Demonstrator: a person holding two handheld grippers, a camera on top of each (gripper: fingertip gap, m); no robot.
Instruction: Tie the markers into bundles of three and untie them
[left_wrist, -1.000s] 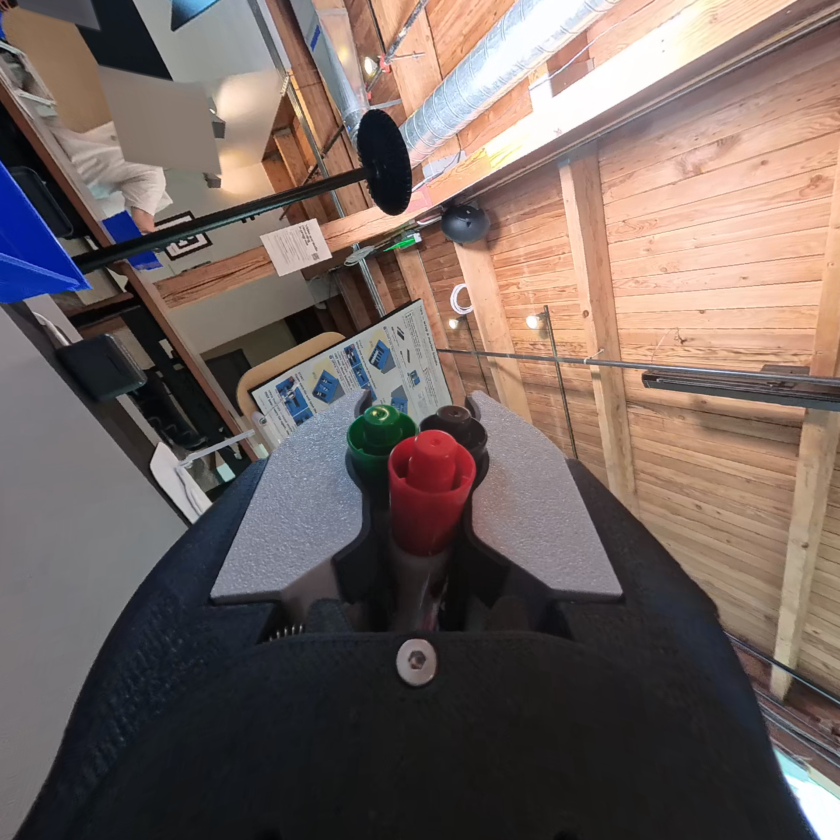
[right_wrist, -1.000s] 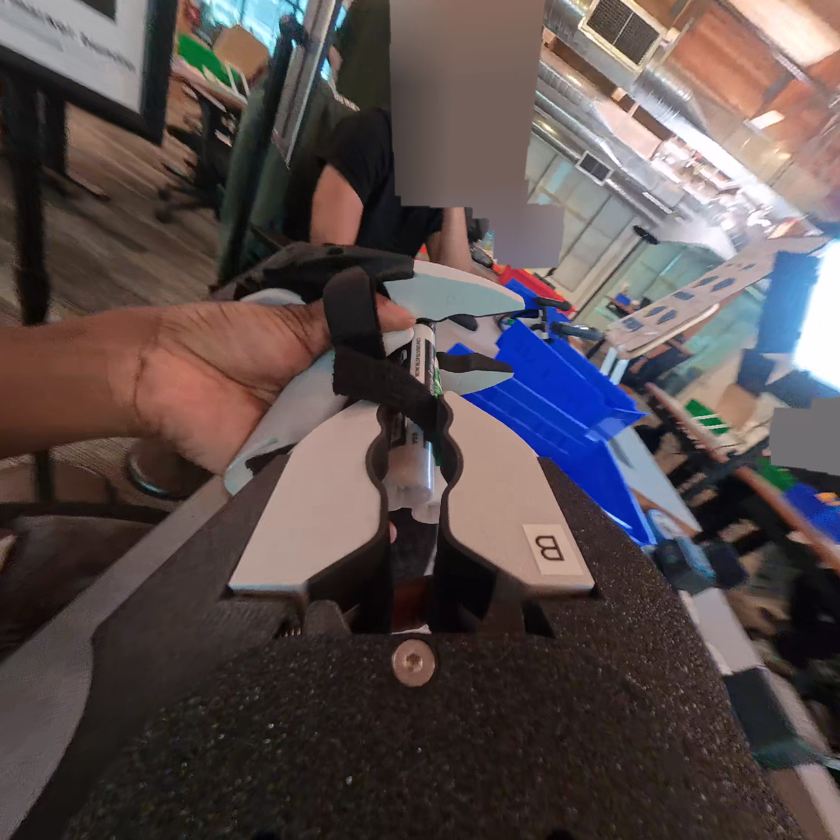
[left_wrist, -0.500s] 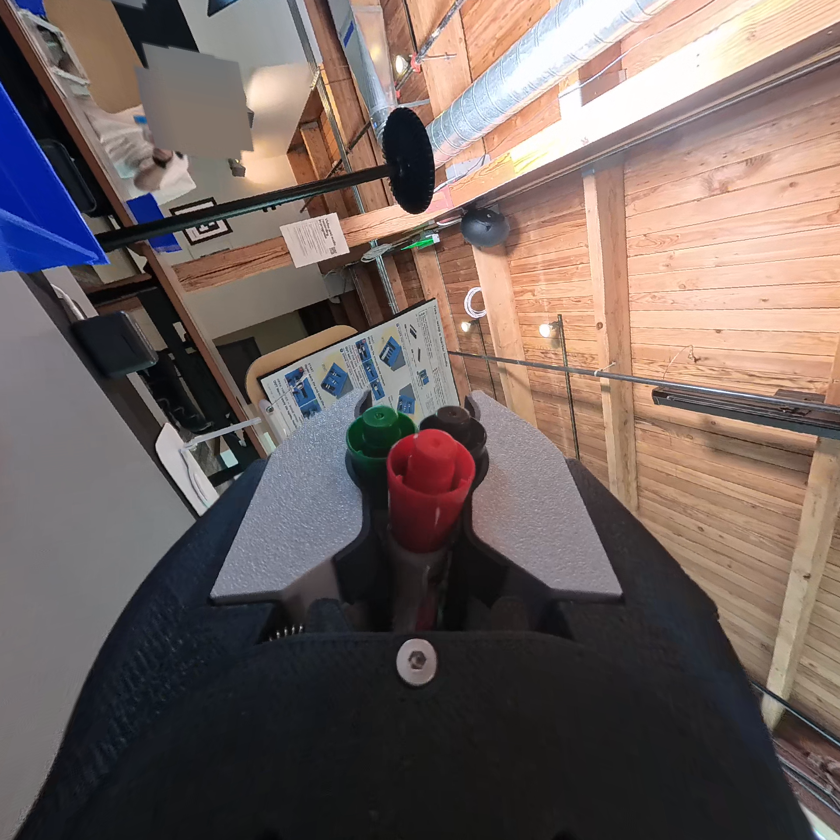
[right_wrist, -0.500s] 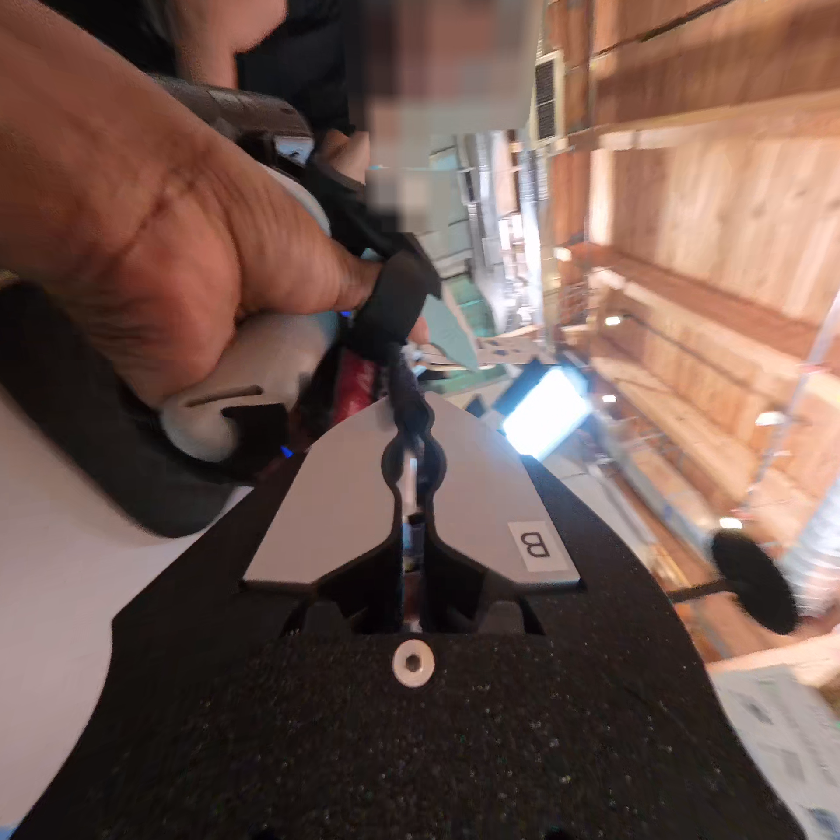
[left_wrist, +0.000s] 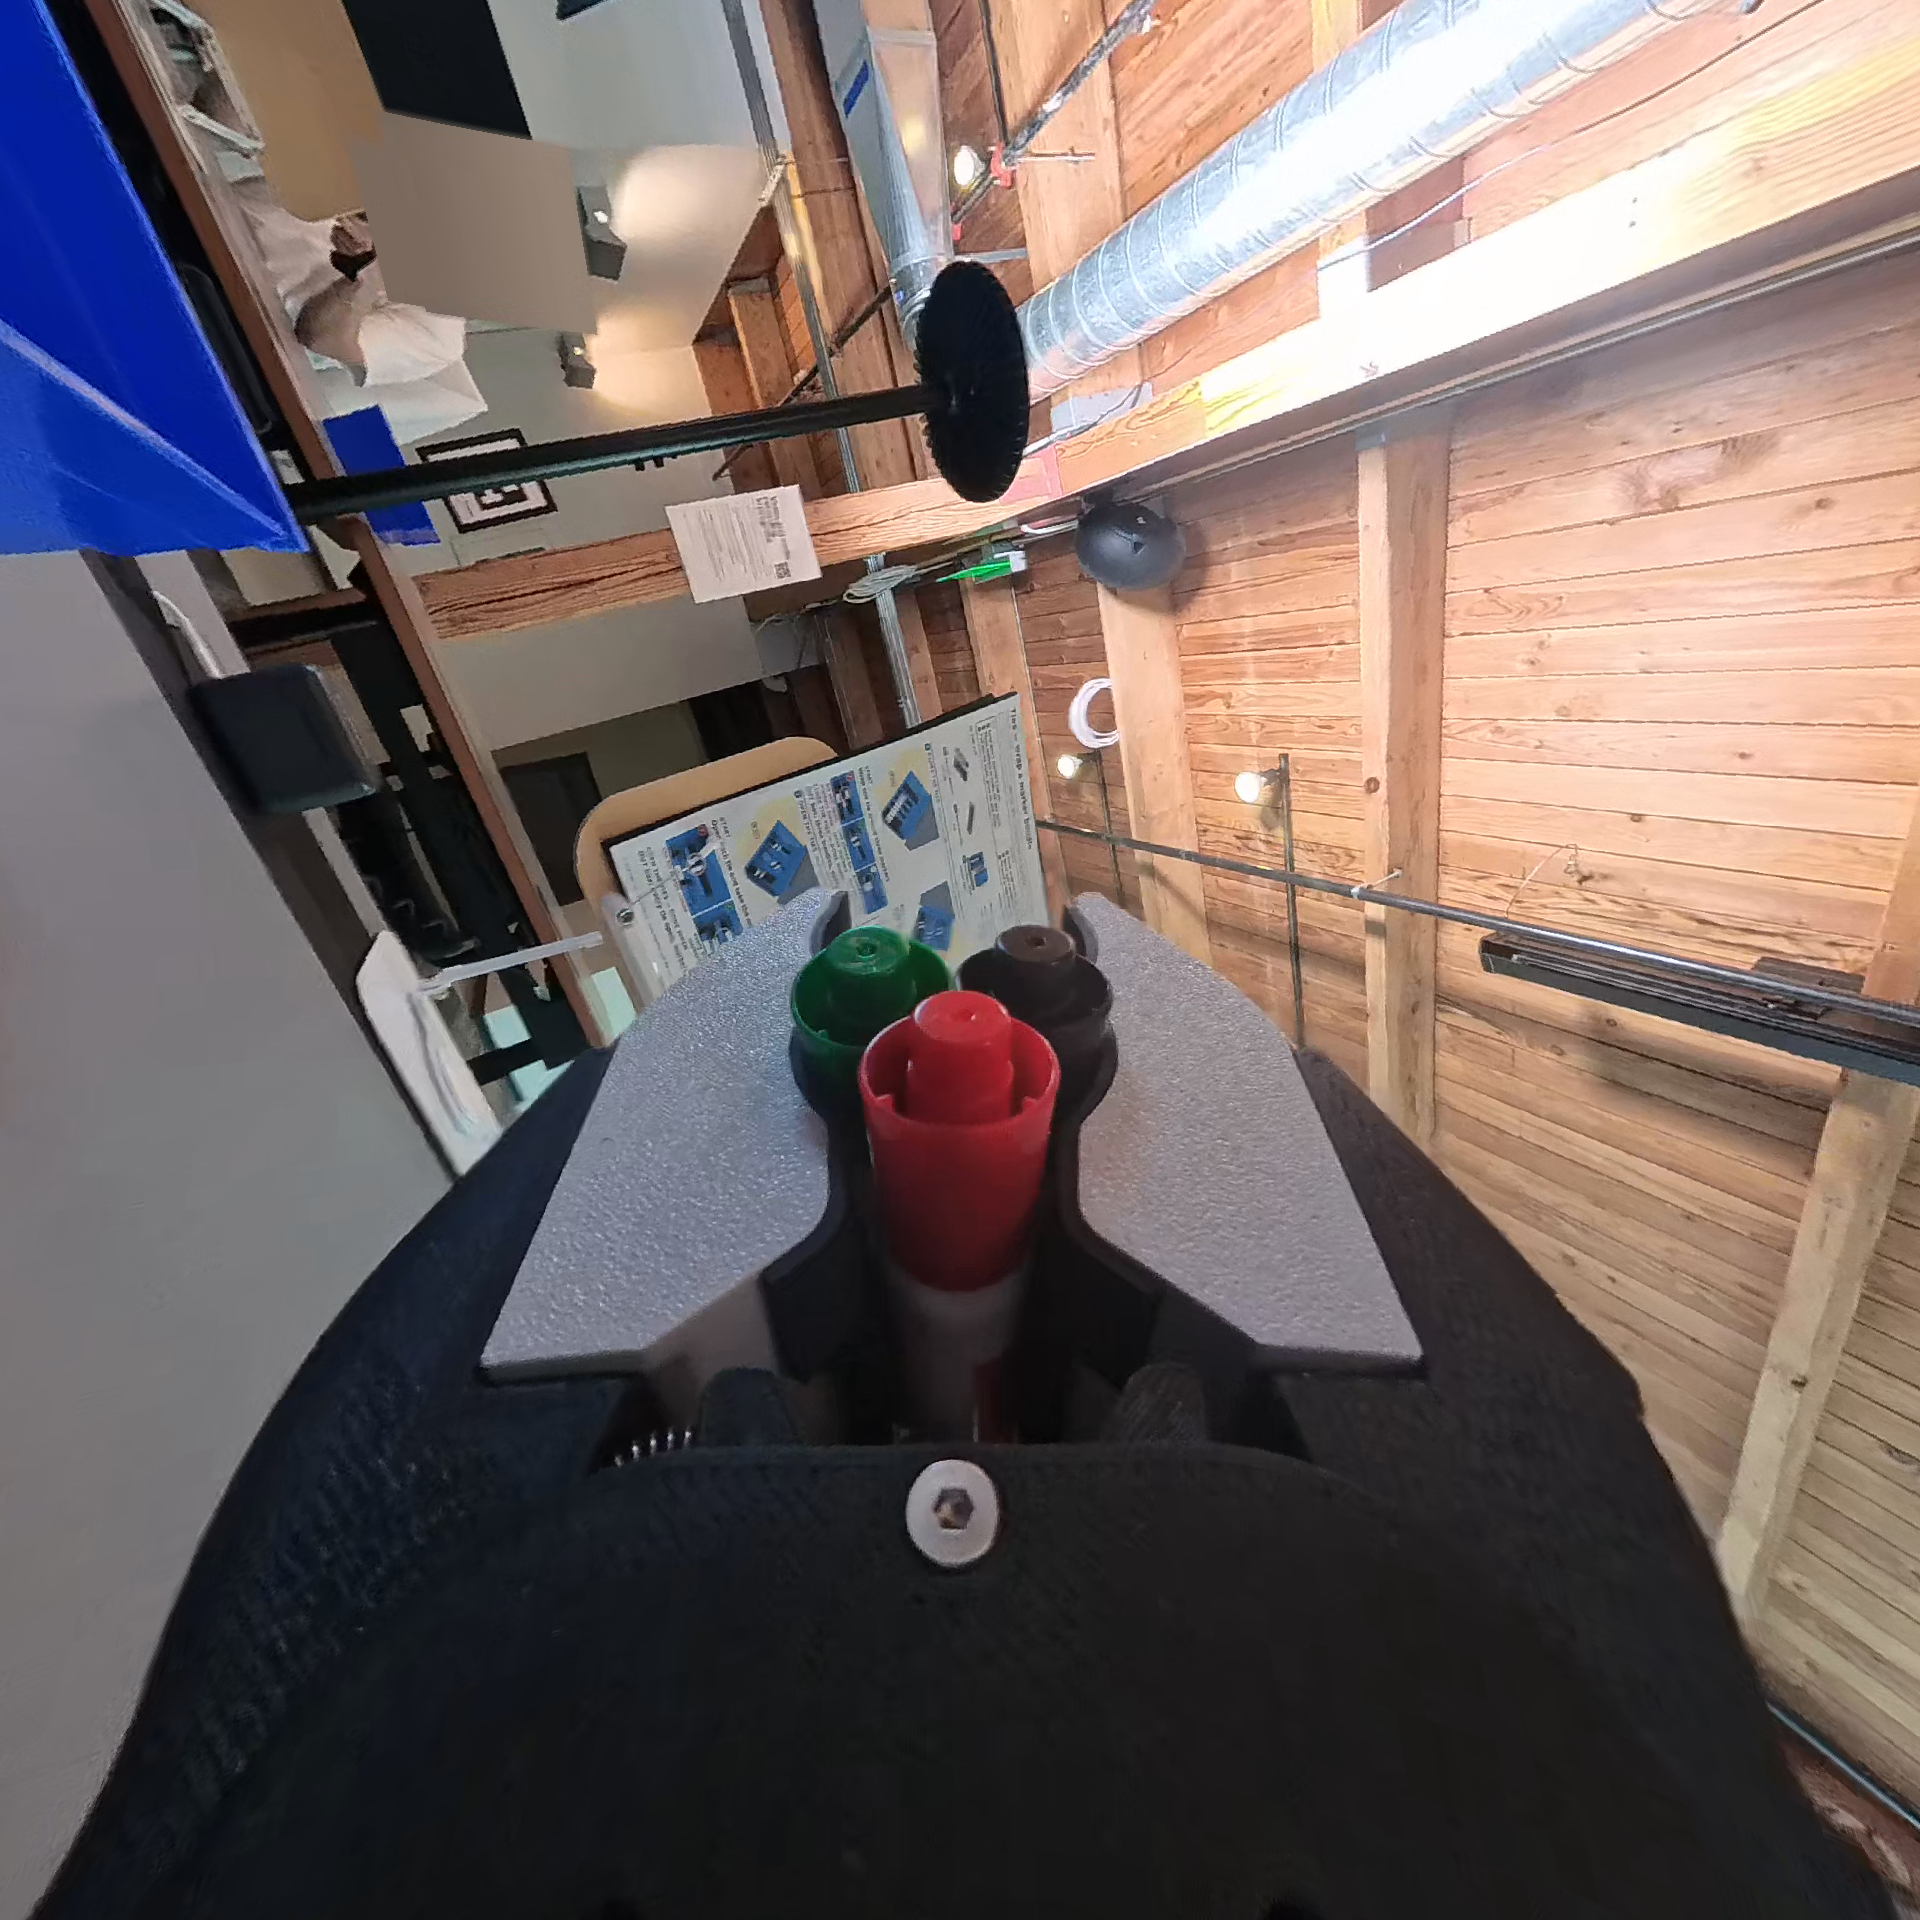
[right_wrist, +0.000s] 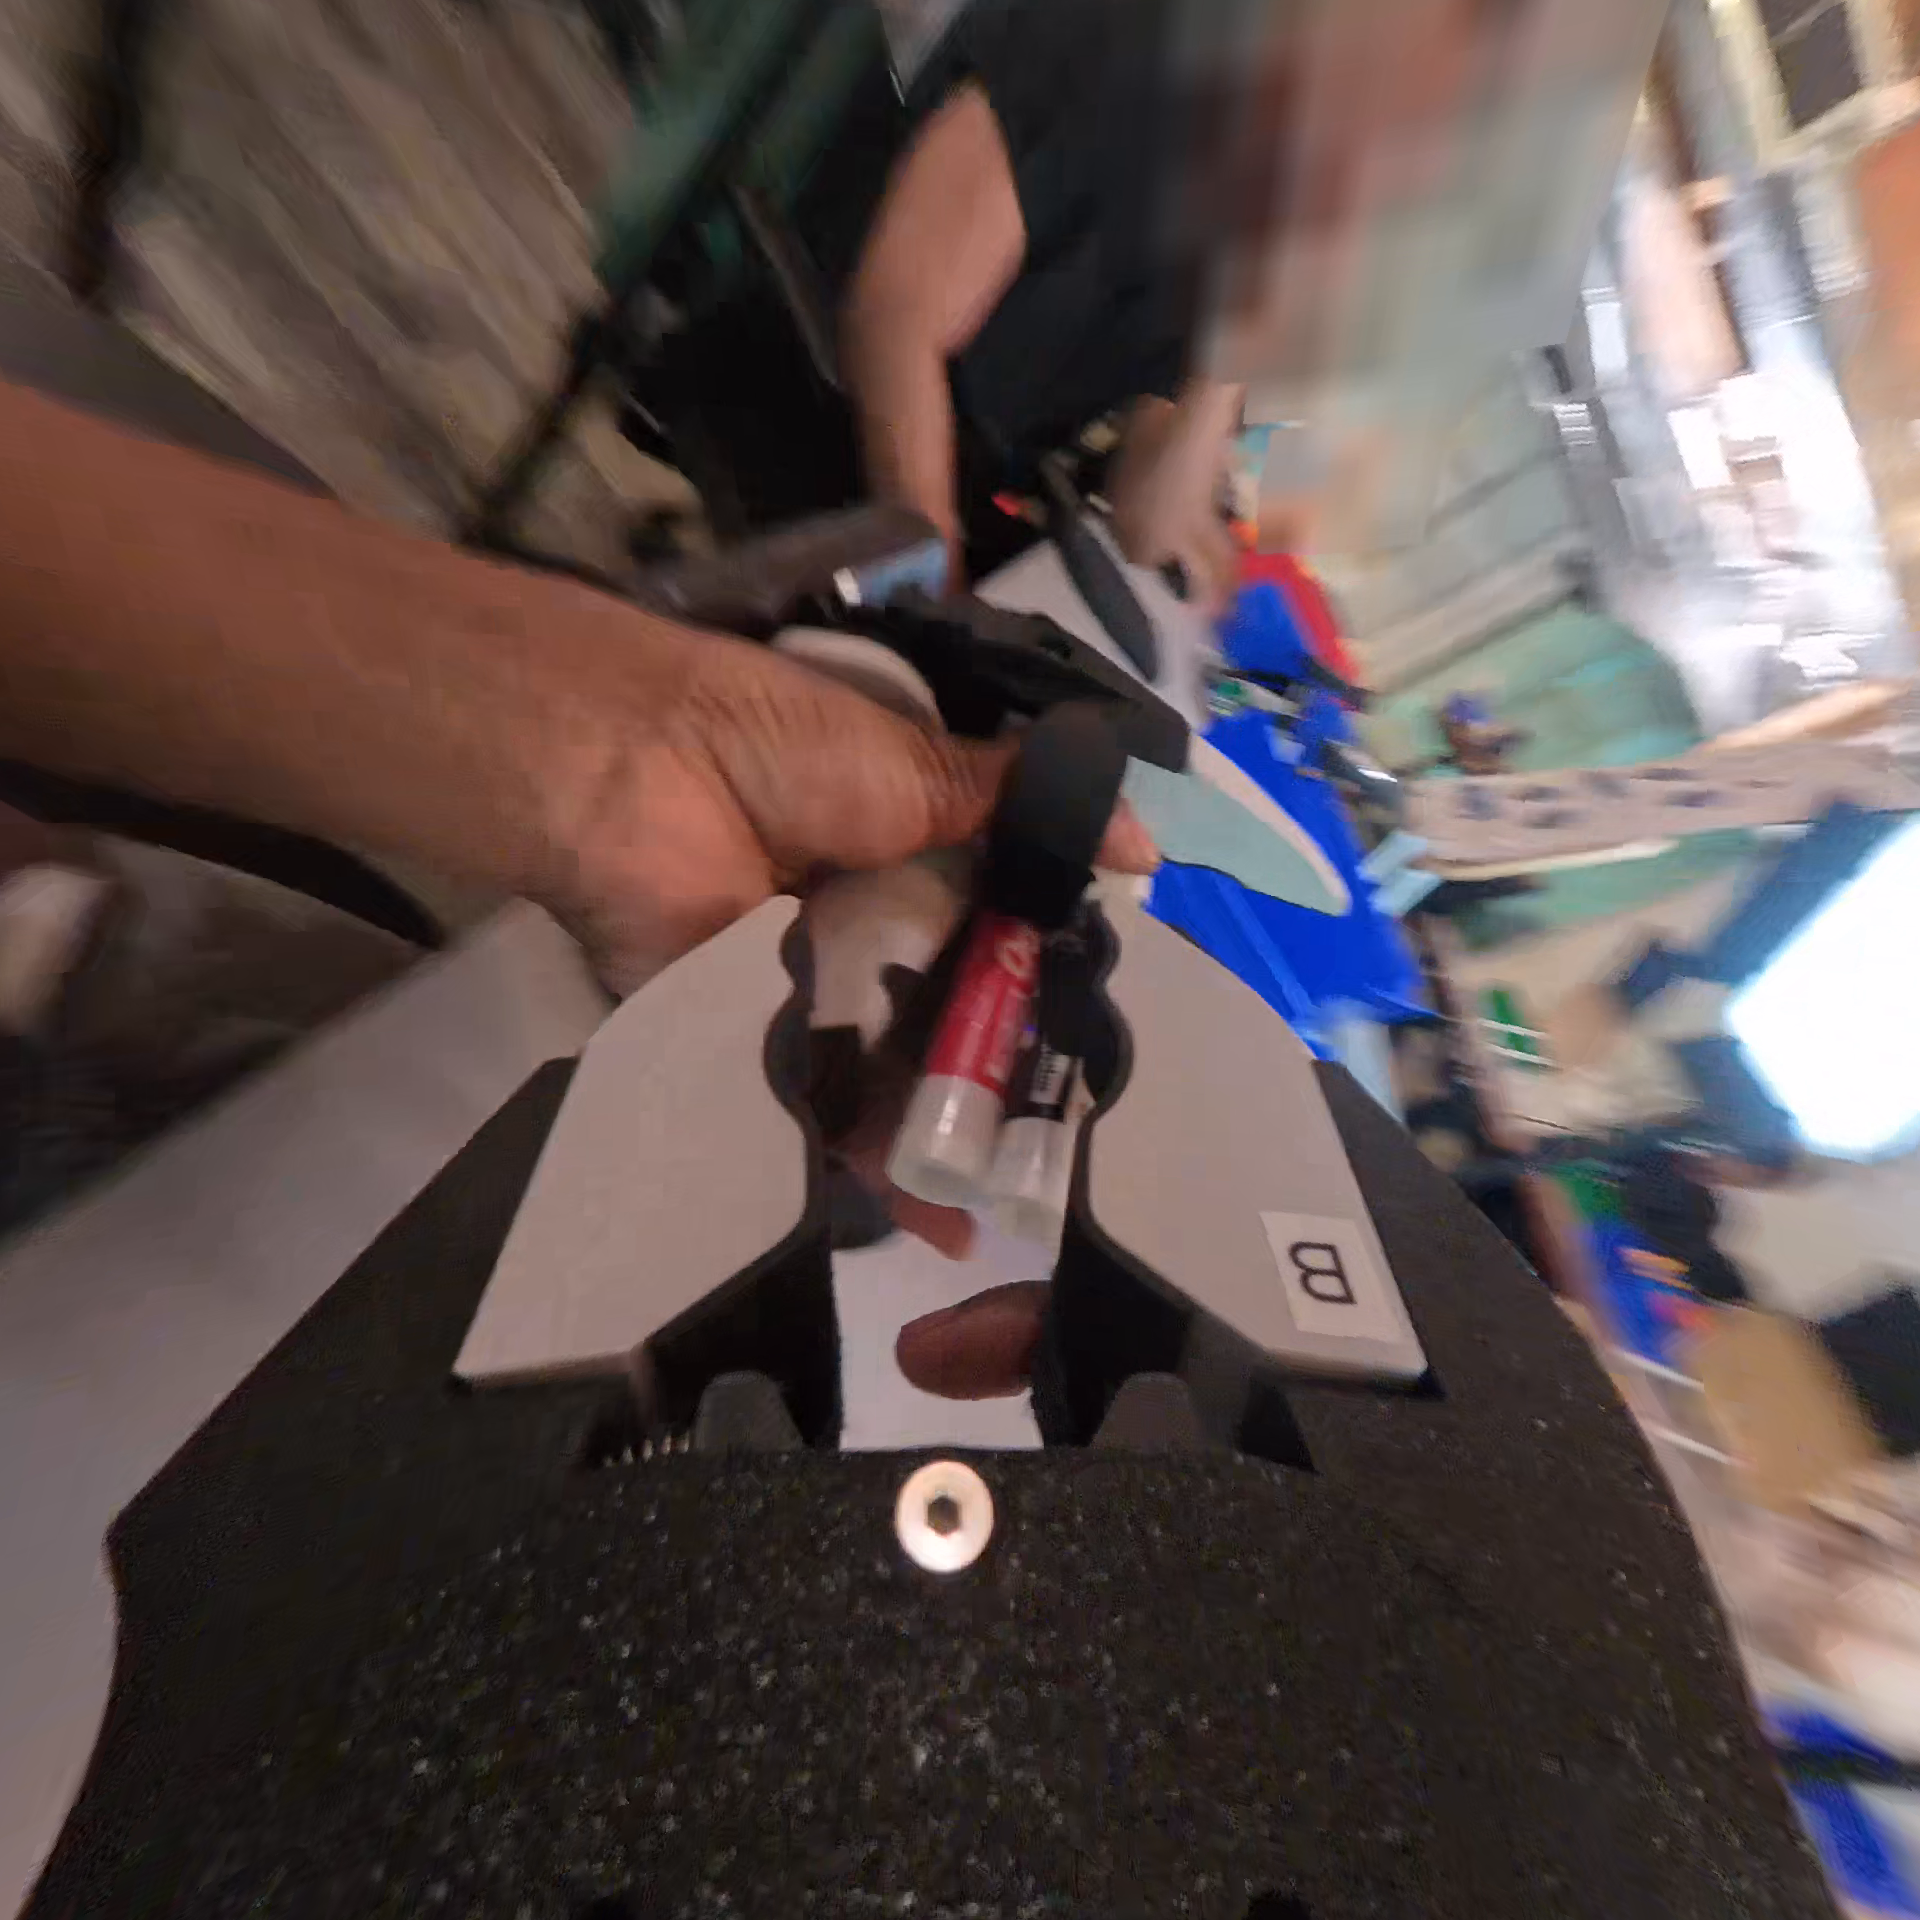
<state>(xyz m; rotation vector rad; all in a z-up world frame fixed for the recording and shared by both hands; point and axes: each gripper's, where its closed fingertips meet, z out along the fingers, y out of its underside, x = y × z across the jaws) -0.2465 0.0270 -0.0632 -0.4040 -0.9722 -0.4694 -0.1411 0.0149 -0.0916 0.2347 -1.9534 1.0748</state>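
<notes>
My left gripper (left_wrist: 951, 920) points up and is shut on three markers standing side by side: a green-capped one (left_wrist: 868, 987), a black-capped one (left_wrist: 1039, 982) and a red-capped one (left_wrist: 956, 1122) nearest the camera. In the right wrist view a hand (right_wrist: 623, 748) holds that left gripper (right_wrist: 1226, 821). The markers' white bottom ends (right_wrist: 977, 1039) stick out below it, and a black strap (right_wrist: 1049, 821) is wrapped around them. My right gripper (right_wrist: 951, 935) is open. The marker ends stand between its fingers, with a gap on the left side. This view is blurred.
Blue bins (right_wrist: 1278, 914) stand behind the grippers on the grey table (right_wrist: 208, 1195); one also shows at the upper left of the left wrist view (left_wrist: 94, 343). A person in black sits behind. An instruction board (left_wrist: 831, 831) stands ahead in the left wrist view.
My right gripper, closed on the black strap half a second ago, has opened and swung back level around the marker ends. My left gripper keeps its hold on the three markers.
</notes>
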